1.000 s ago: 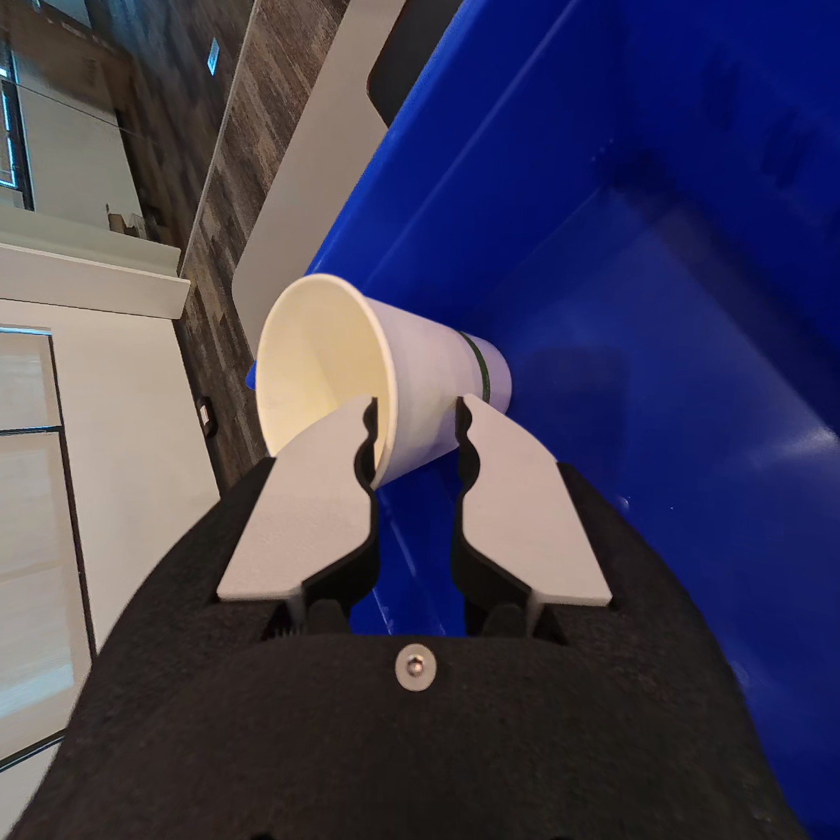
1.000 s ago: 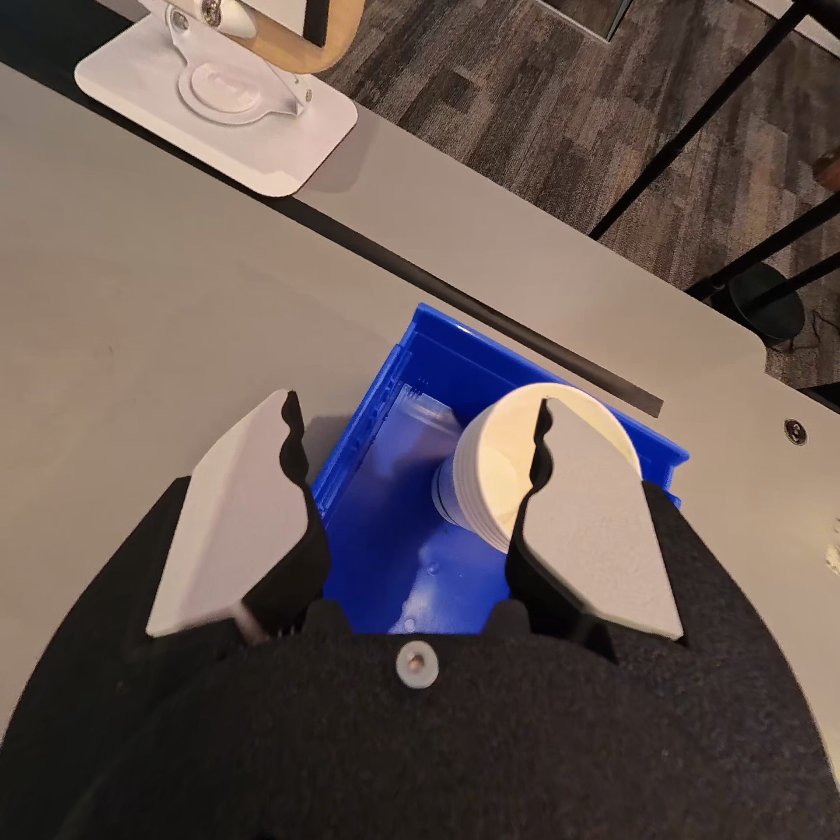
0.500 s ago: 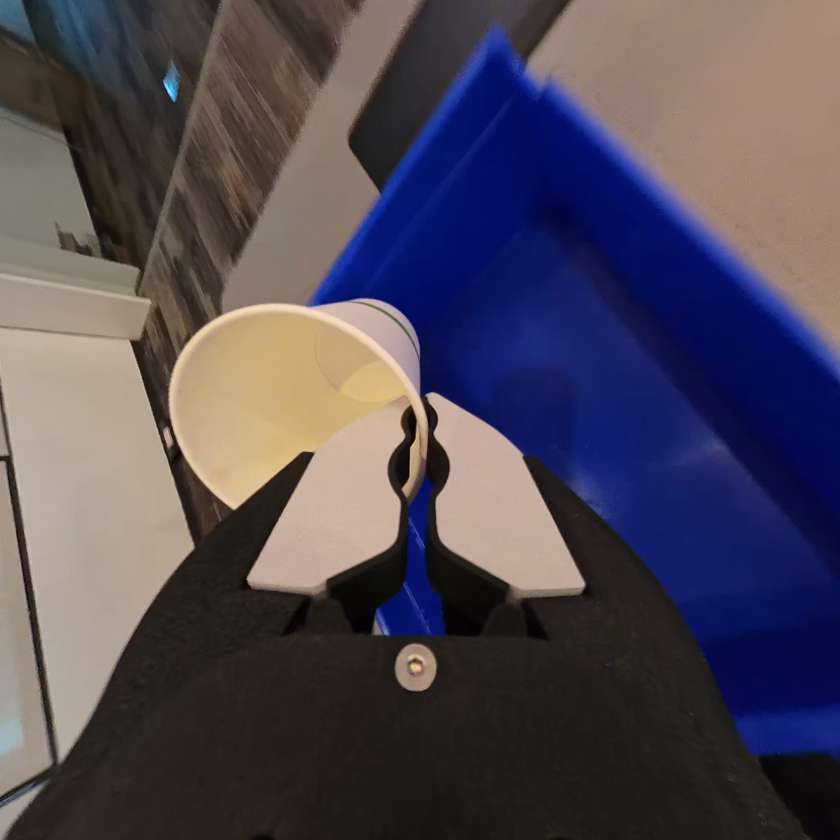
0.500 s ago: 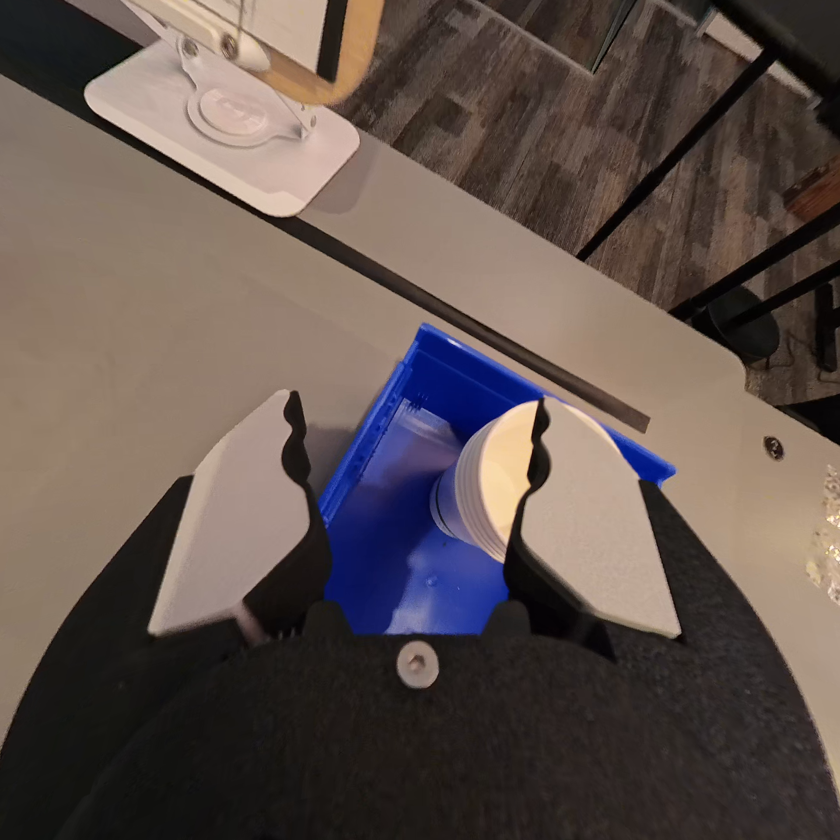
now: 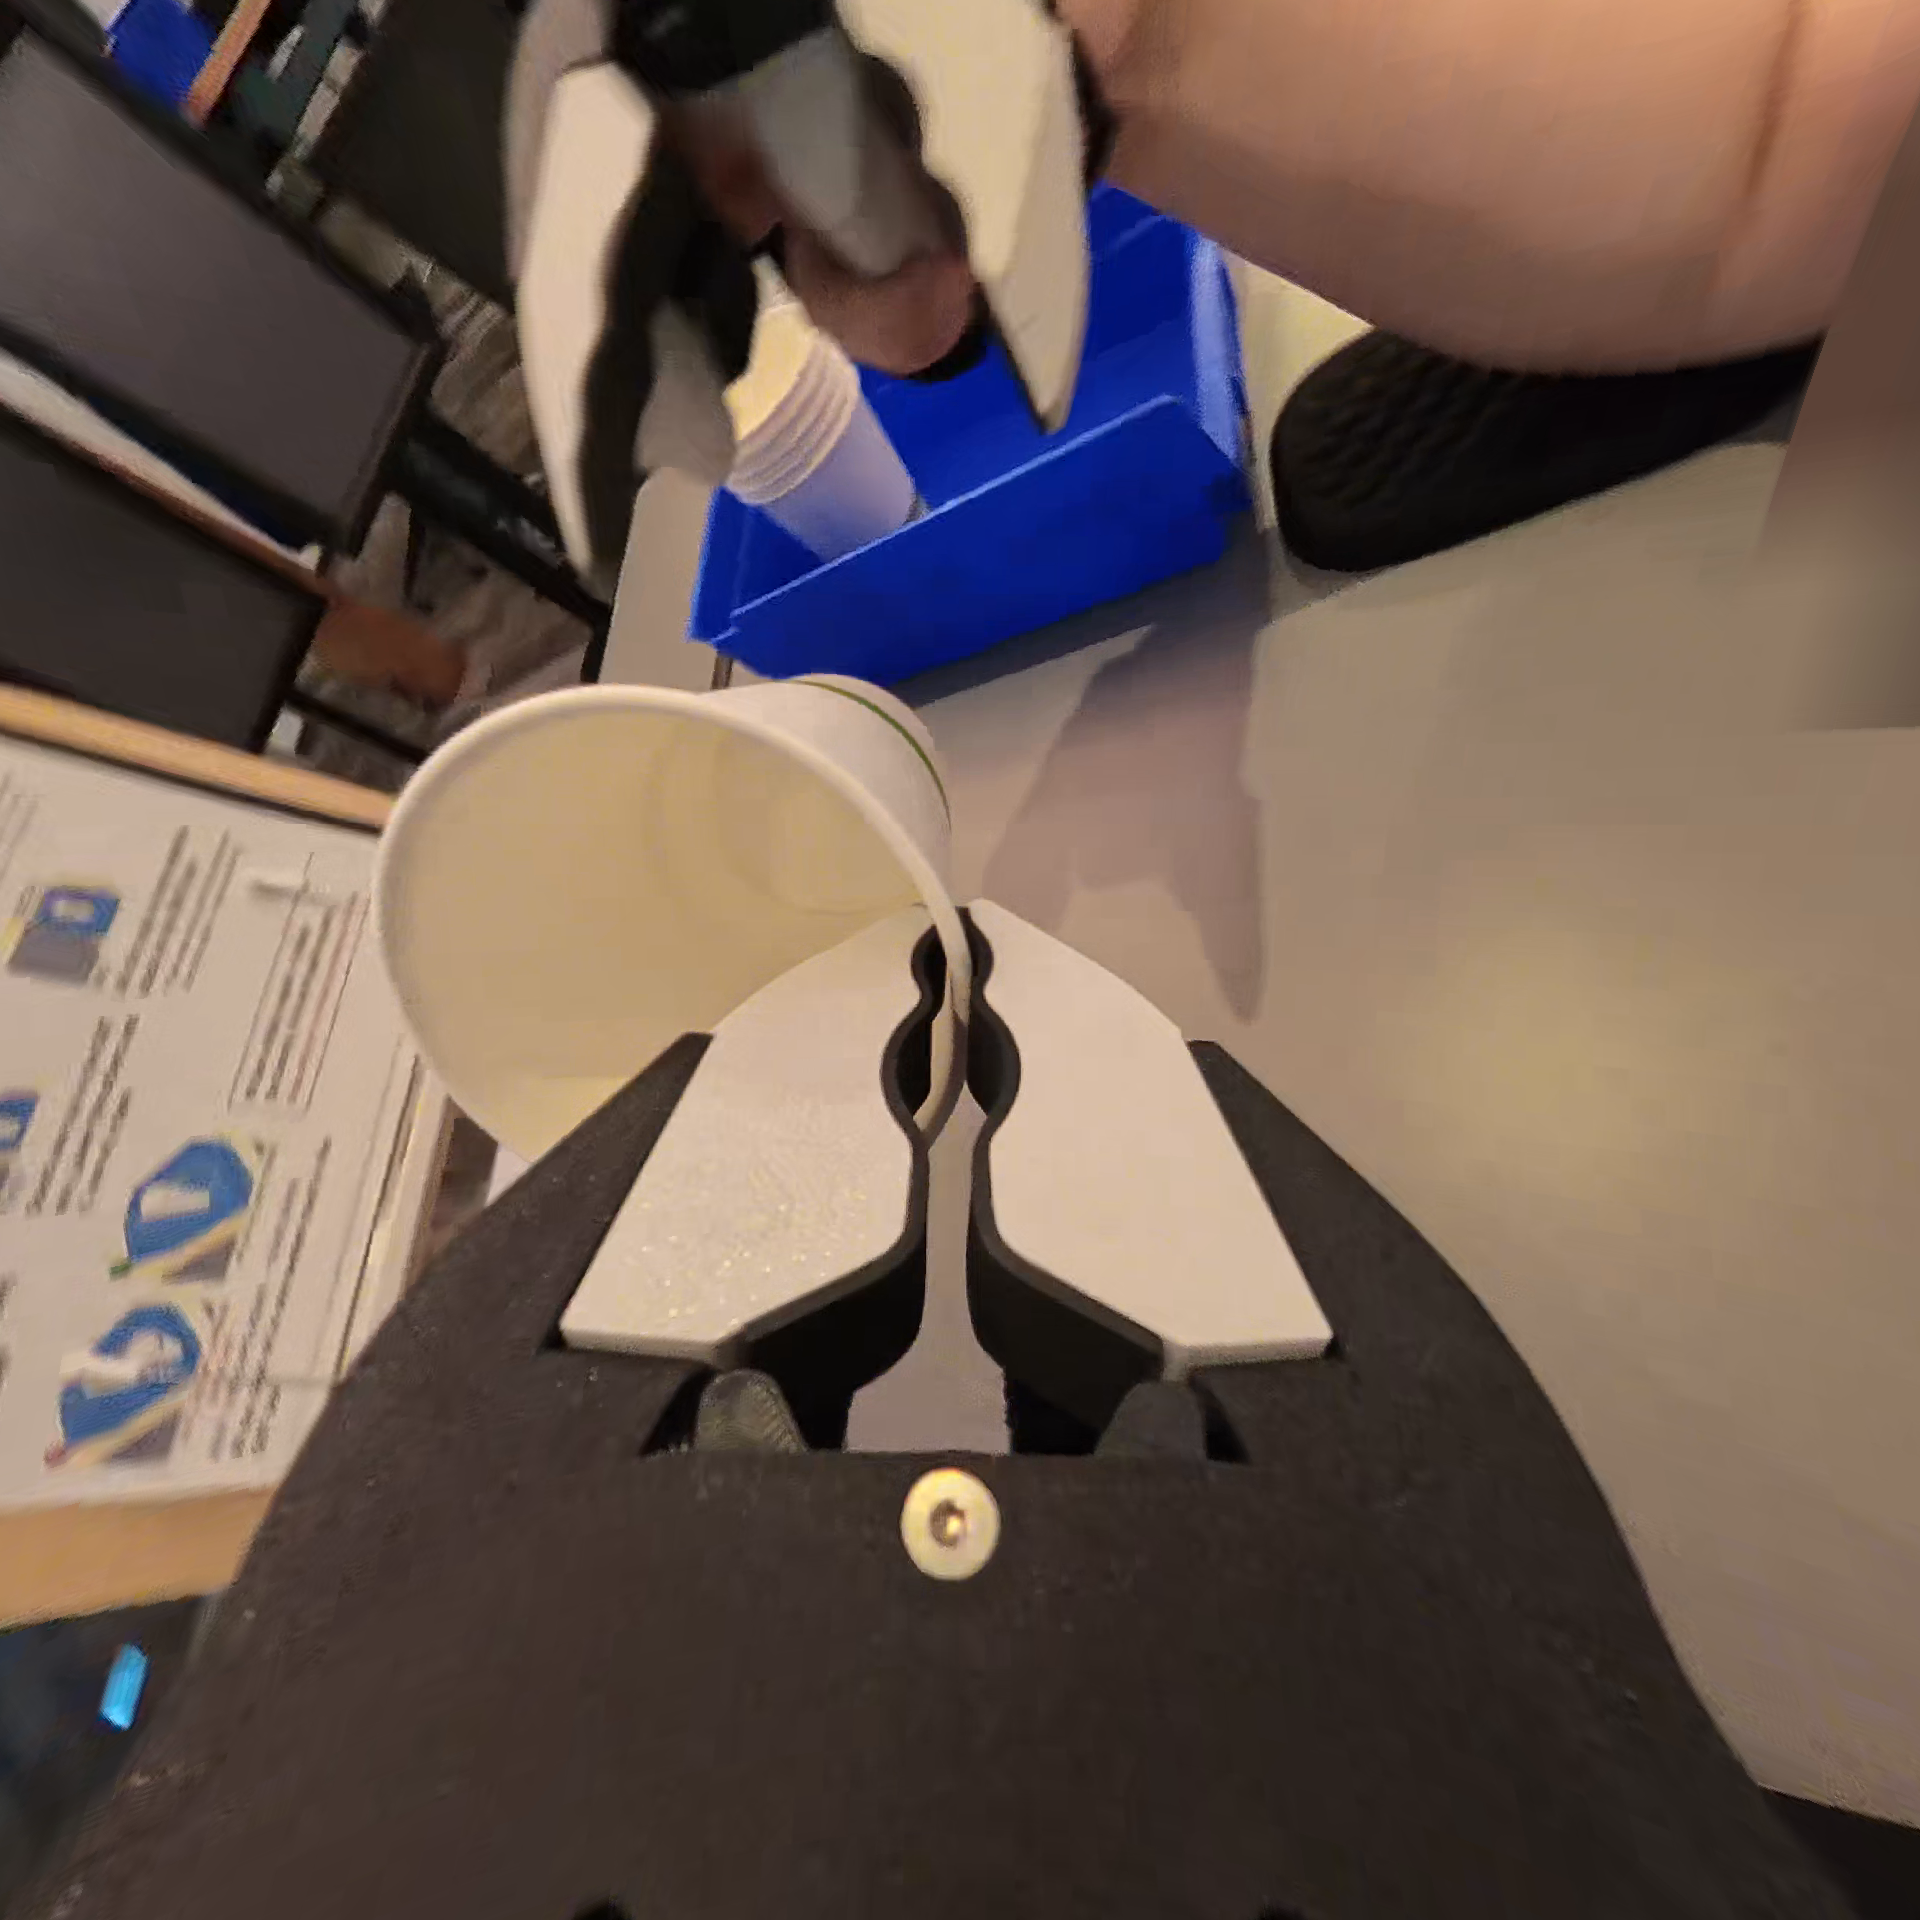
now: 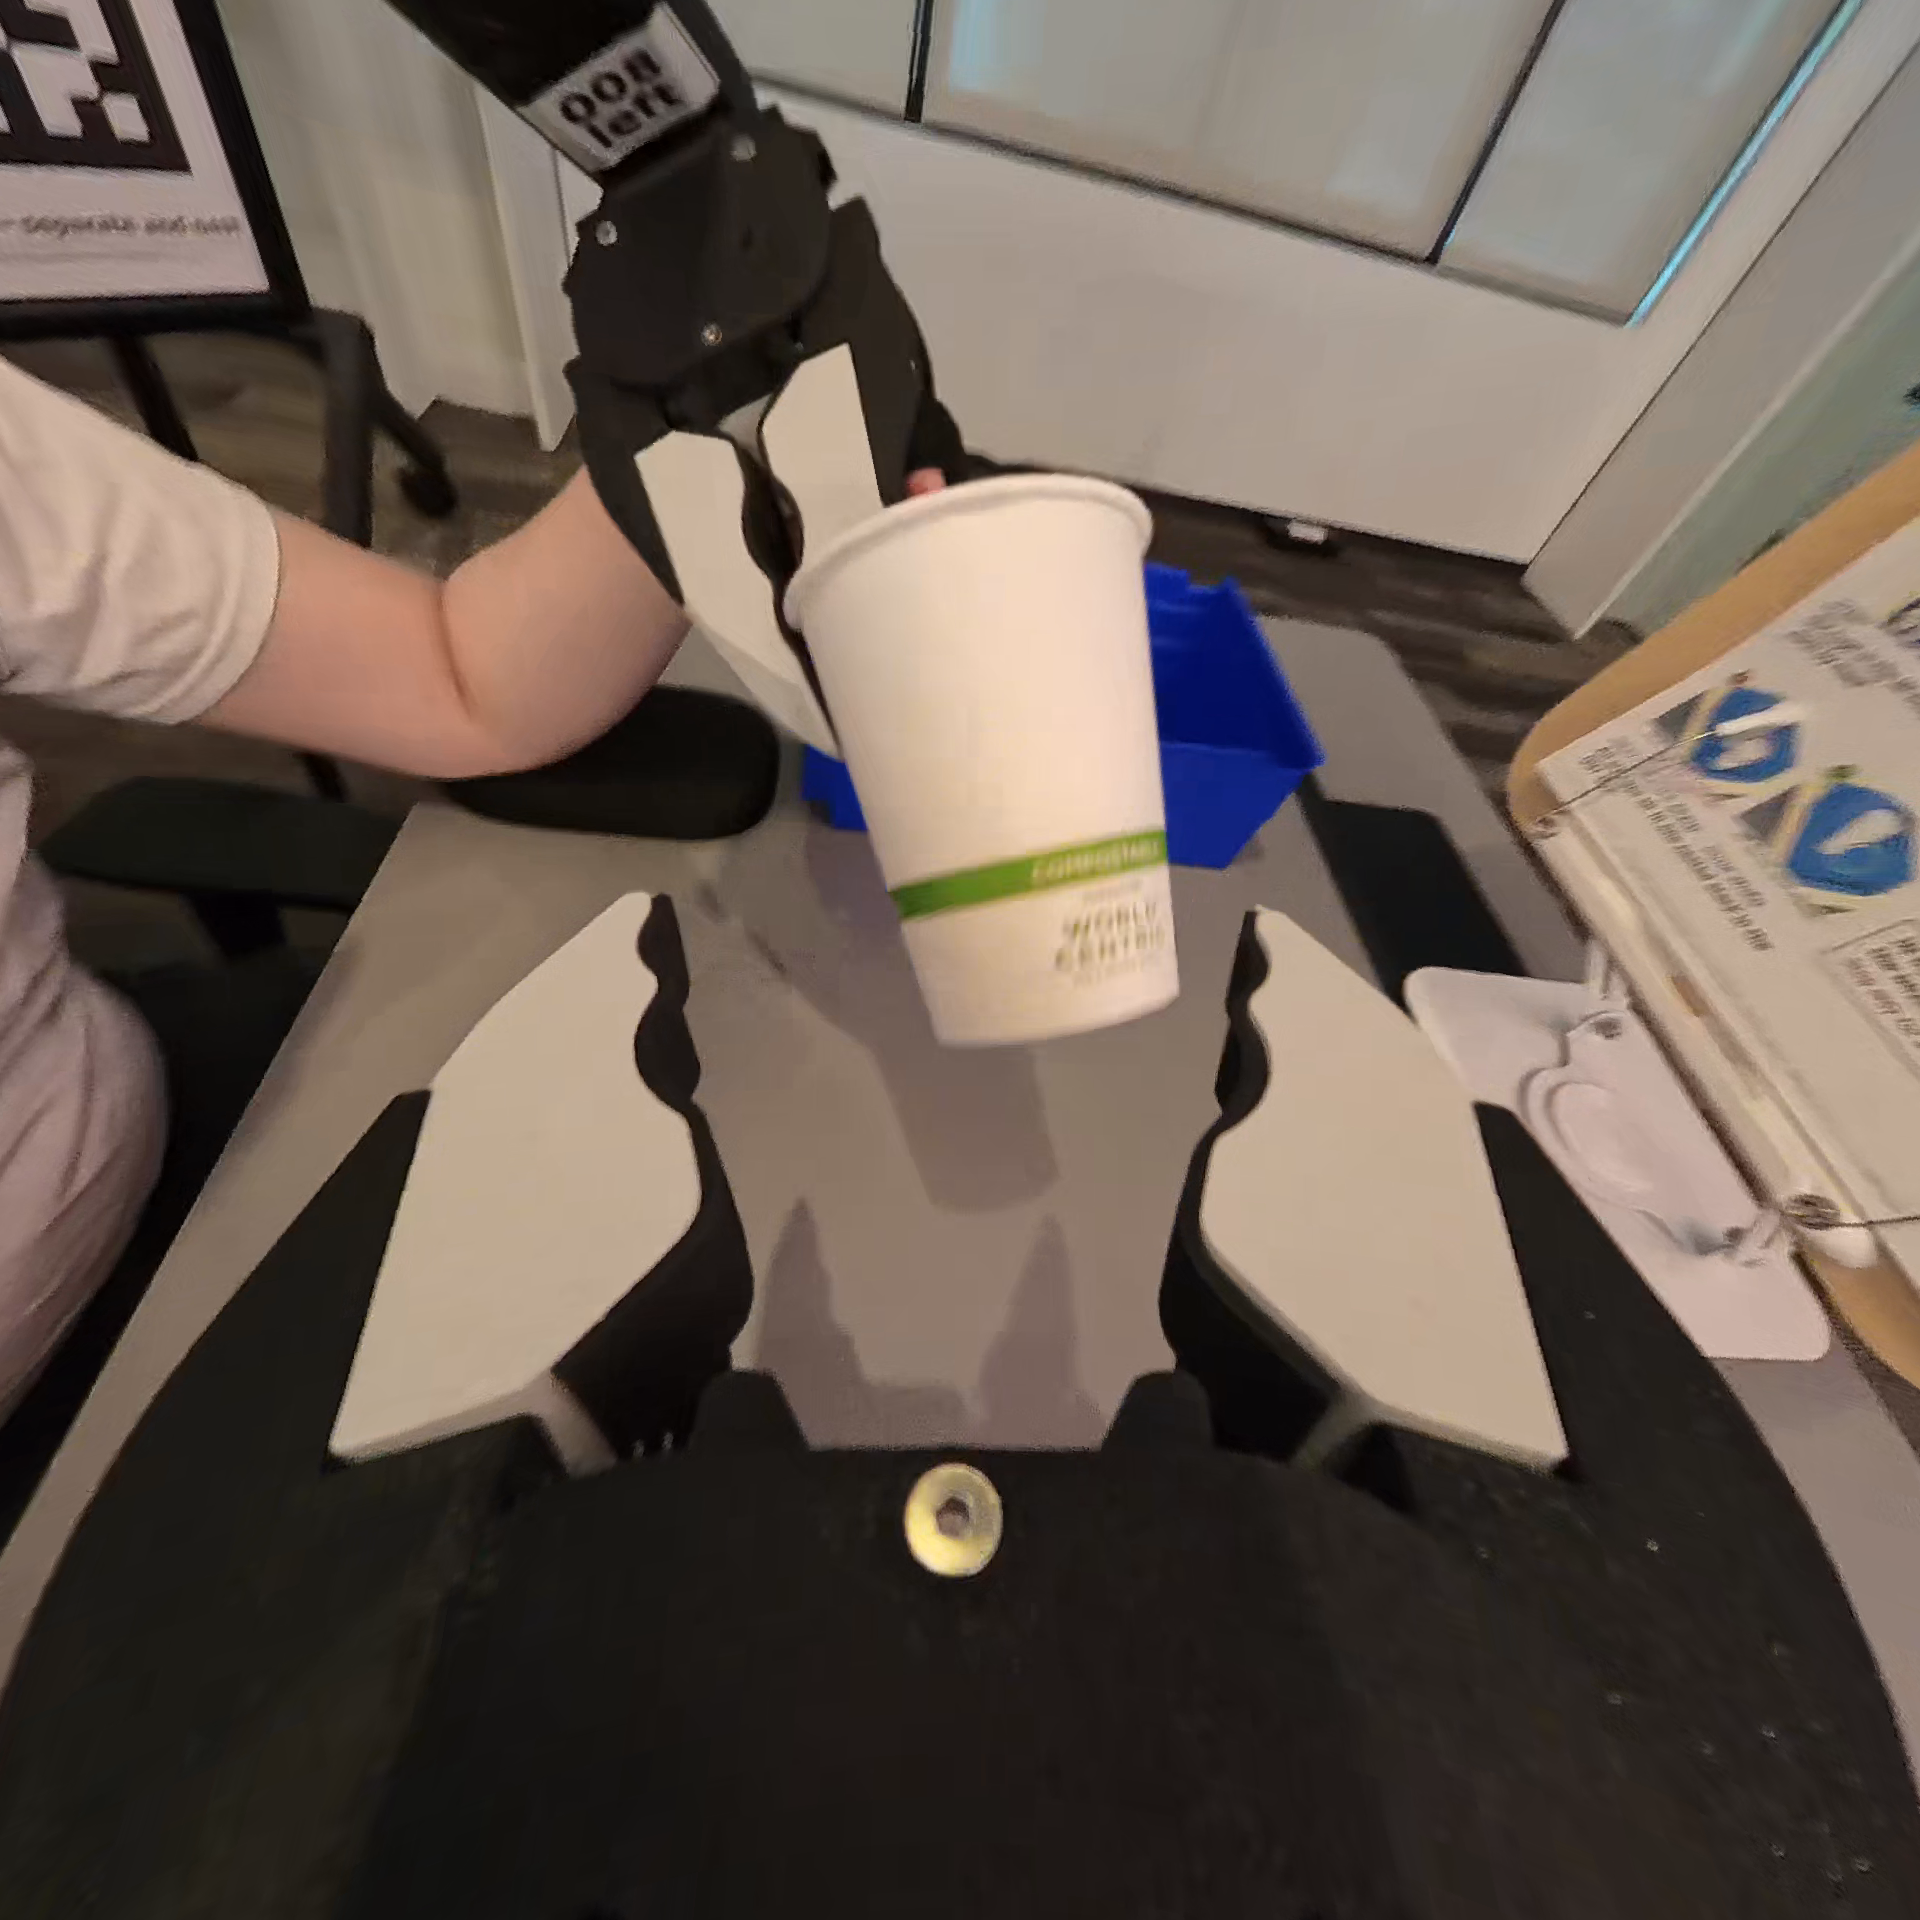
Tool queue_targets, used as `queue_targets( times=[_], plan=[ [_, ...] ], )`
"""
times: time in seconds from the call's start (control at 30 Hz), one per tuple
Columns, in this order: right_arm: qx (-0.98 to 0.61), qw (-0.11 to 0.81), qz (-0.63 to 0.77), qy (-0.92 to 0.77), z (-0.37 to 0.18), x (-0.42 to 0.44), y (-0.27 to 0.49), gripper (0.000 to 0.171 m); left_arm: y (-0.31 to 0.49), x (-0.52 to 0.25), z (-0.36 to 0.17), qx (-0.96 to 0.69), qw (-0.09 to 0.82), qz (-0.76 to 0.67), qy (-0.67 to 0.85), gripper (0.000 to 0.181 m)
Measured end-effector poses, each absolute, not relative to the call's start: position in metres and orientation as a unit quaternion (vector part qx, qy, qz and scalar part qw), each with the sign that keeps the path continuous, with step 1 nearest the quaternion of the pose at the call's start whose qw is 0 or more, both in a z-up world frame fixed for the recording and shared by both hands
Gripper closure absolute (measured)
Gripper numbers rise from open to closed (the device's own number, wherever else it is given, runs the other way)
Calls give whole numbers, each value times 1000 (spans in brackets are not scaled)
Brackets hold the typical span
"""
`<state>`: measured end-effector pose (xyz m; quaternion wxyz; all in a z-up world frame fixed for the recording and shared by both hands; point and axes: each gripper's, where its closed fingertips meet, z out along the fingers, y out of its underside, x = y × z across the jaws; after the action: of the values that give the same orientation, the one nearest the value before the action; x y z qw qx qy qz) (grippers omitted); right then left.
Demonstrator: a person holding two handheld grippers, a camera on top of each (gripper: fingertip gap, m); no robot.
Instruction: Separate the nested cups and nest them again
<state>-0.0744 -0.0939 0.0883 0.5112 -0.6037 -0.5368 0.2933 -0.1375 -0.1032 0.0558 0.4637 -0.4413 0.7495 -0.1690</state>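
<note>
Two grippers work above a smooth grey table (image 6: 883, 1143). A glossy blue plastic bin (image 5: 987, 582) at its far end holds a ribbed stack of paper cups (image 5: 821, 457). The left gripper (image 5: 956, 945) is pinched tight on the thin rim of a tapered white paper cup (image 6: 997, 769) with a green band, held in the air. The right gripper (image 6: 956, 945) gapes wide, holding nothing, near the cup's base.

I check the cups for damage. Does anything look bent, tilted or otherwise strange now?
Yes. The left gripper pinches only the rim of the white paper cup, and the rim looks slightly bent there. The stack of cups leans tilted in the blue bin. Nothing is spilled.
</note>
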Motion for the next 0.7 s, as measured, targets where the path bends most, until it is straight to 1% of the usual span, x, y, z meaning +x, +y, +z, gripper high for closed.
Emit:
queue_targets(
  times=[0.2,0.33,0.4,0.53,0.7],
  plan=[
    [-632,437,294,-569,50,-95,-94,72,-134,-115,33,-412,420,-180,788,181],
    [-625,366,321,-610,27,-107,-112,76,-143,-112,23,-402,401,-172,805,181],
    [-627,348,314,-622,17,-110,-115,79,-148,-110,20,-393,397,-169,812,181],
    [-631,323,311,-633,6,-113,-117,79,-150,-111,13,-389,387,-152,822,180],
    [-636,318,313,-629,4,-112,-114,80,-146,-110,13,-398,389,-147,818,179]
  ],
)
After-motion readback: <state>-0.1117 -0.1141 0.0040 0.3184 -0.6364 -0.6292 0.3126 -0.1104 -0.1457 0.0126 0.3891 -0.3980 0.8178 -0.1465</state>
